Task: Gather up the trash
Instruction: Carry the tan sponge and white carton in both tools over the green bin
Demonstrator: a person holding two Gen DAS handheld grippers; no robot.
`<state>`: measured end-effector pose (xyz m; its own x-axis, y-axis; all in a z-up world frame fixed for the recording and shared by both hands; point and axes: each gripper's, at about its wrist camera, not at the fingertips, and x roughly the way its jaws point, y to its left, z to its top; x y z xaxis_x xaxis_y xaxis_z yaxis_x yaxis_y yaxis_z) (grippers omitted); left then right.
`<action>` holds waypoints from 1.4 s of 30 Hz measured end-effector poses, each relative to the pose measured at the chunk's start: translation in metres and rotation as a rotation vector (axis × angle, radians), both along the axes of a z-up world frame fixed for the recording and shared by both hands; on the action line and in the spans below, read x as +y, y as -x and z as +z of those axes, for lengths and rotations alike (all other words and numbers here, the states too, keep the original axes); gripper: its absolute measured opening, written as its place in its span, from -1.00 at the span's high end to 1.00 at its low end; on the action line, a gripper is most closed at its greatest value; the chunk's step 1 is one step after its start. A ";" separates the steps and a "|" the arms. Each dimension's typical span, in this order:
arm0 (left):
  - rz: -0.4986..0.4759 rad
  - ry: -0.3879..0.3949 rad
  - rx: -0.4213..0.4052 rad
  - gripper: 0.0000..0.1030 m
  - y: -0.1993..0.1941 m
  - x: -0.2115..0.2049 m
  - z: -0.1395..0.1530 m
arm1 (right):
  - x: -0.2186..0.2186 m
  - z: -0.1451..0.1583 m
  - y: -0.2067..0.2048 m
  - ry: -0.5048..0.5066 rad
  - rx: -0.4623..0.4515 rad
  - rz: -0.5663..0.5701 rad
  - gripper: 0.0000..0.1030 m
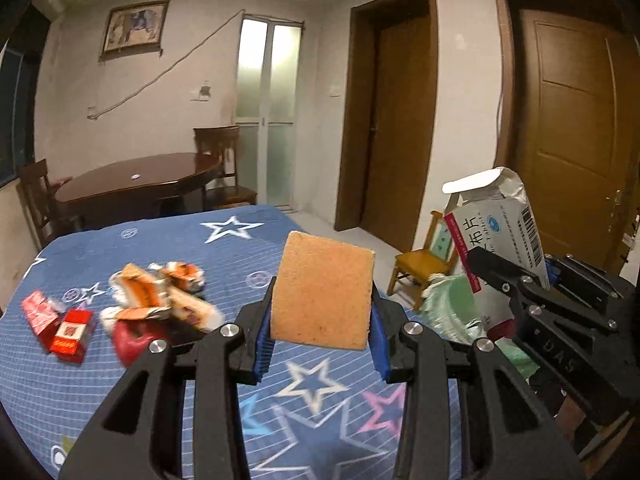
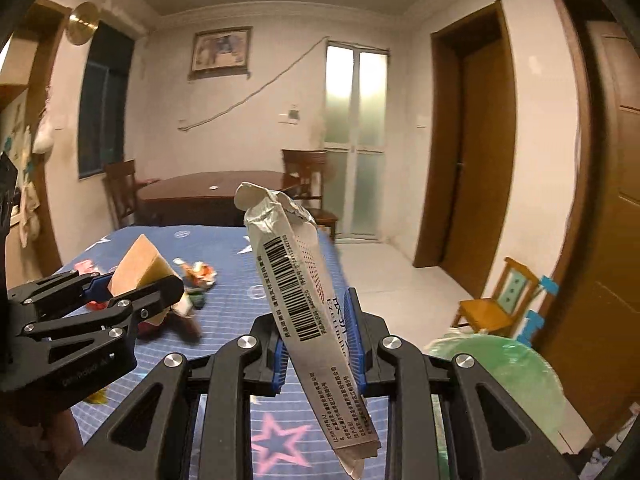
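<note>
Trash is held in both grippers above a bed. Left gripper (image 1: pixel 322 334) clamps a flat tan cardboard square (image 1: pixel 323 290) between its blue pads, the square standing upright over the blue star-print bedsheet (image 1: pixel 224 240). Right gripper (image 2: pixel 318 346) pinches a crumpled white medicine box (image 2: pixel 298 280), barcode side showing, tilted with its torn flap uppermost. Beyond the left gripper, on the sheet, lie orange-and-white wrappers (image 1: pixel 160 298) and 2 red cigarette packs (image 1: pixel 60 326). Beside the bed, to the right, sits a green bag (image 2: pixel 504 368), with a small wooden chair (image 2: pixel 498 302) just beyond it.
</note>
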<state>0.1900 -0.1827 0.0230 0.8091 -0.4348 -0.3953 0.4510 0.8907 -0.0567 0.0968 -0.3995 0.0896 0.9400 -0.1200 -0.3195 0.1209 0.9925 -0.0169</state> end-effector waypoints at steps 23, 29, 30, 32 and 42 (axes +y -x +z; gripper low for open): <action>-0.317 -0.012 0.086 0.28 -0.041 -0.179 -0.009 | -0.249 -0.014 0.031 -0.081 0.144 -0.252 0.50; -0.379 -0.066 0.145 0.28 -0.050 -0.226 -0.030 | -0.306 -0.039 0.014 -0.155 0.257 -0.264 0.50; -0.388 -0.079 0.161 0.28 -0.053 -0.235 -0.035 | -0.308 -0.043 0.010 -0.156 0.270 -0.269 0.50; -0.393 -0.093 0.173 0.28 -0.055 -0.244 -0.042 | -0.313 -0.053 0.001 -0.166 0.298 -0.270 0.50; -0.429 -0.194 0.281 0.28 -0.066 -0.291 -0.081 | -0.340 -0.110 -0.038 -0.232 0.427 -0.293 0.50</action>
